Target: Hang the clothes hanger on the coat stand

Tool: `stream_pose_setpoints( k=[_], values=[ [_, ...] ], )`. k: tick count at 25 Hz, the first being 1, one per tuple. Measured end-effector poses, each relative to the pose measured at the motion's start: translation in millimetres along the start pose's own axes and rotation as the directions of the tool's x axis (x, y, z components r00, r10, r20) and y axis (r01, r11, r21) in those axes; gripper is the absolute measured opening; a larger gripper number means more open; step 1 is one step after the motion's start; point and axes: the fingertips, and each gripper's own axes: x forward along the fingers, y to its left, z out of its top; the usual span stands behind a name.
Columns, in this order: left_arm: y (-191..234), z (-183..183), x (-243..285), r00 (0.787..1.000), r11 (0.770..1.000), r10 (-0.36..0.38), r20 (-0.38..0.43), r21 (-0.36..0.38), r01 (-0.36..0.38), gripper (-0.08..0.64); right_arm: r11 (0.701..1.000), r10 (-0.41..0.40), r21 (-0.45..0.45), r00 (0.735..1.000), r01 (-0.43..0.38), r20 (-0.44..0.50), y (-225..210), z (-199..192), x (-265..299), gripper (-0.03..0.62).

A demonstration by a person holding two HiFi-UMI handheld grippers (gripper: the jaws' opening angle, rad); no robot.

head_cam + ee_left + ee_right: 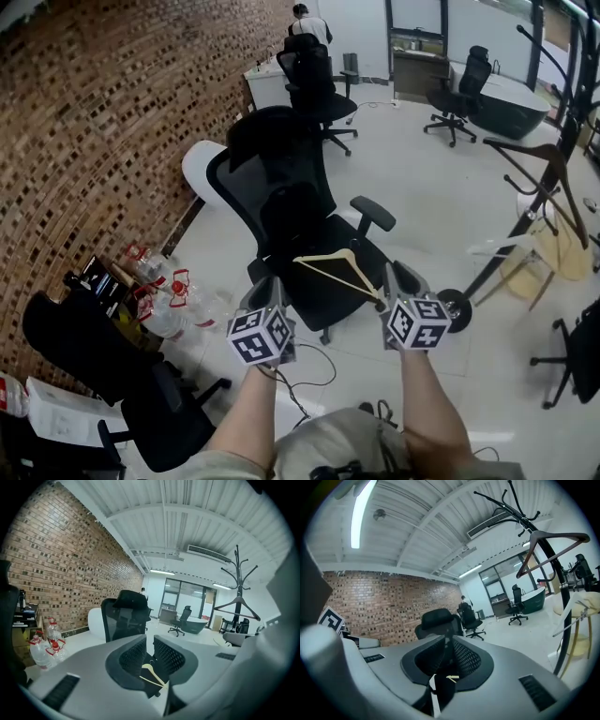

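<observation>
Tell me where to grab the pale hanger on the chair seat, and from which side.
Probably the sloping arm nearest the right gripper. The hanger lies flat on the chair seat, so come down from above on the near side, jaws across that thin arm. That leaves the hook free for the coat stand.

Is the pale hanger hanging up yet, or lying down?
Lying down. The pale hanger lies flat on the black chair's seat, away from the coat stand.
</observation>
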Motion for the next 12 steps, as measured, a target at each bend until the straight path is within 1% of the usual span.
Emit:
stream_pose_setpoints(
  k=[1, 3, 6, 7, 12],
  values=[
    [-8, -2, 8, 1.000, 1.000, 0.005, -0.003, 0.005, -0.005, 0.062, 1.000, 0.001, 0.004, 1.000, -0.001, -0.002, -12, 0, 4, 0.029],
    [-23, -4, 21, 1.000, 1.000, 0.009, -0.009, 0.016, -0.009, 0.063, 1.000, -0.001, 0.008, 1.000, 0.001, -0.005, -31, 1, 11, 0.060],
    [-40, -8, 40, 1.000, 1.000, 0.017, -0.010, 0.024, -0.016, 0.067, 1.000, 0.004, -0.006, 1.000, -0.004, -0.013, -55, 0, 21, 0.066],
    [-43, -10, 46, 1.000, 0.999, 0.022, -0.009, 0.023, -0.022, 0.067, 1.000, 0.010, -0.015, 1.000, -0.010, -0.017, -60, -2, 25, 0.079],
    [-39, -11, 77, 1.000, 0.999, 0.023, -0.016, 0.028, -0.022, 0.067, 0.999, 0.016, -0.046, 0.999, -0.018, -0.041, -65, -11, 51, 0.080]
  ],
)
